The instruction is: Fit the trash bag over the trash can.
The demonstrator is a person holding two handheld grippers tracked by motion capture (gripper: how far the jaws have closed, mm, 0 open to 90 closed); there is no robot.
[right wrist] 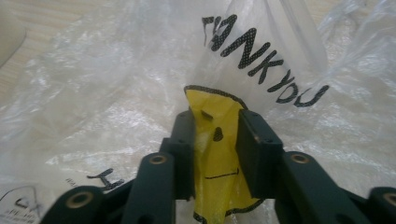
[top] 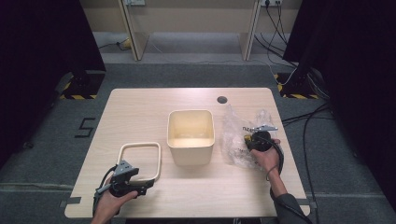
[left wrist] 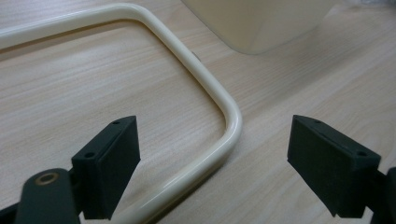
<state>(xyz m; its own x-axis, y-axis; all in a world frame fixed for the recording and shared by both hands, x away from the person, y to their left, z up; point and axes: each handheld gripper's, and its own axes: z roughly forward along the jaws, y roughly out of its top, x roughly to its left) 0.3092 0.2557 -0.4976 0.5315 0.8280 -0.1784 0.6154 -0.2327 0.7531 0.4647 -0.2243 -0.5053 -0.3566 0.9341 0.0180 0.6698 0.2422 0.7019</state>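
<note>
From the high view the right gripper (top: 252,140) just sat on the plastic bag (top: 236,135) near the table's (top: 140,107) right edge. Its own view showed the jaws pinched on the bag's yellow smiley print (right wrist: 217,154). The left gripper (left wrist: 215,163) was wide apart over the cream frame's (left wrist: 205,84) corner by the front-left edge, bin (top: 190,133) mid-table.

The table (top: 140,112) is pale wood with a light grain and a small dark round hole (top: 222,99) near its far edge. Three things lie on it — a cream square bin (top: 191,136) at the middle, a cream rounded frame (top: 139,160) flat on the wood to the bin's left, and a crumpled clear plastic bag (top: 236,135) just right of the bin — printed "THANK YOU" with a yellow face.
</note>
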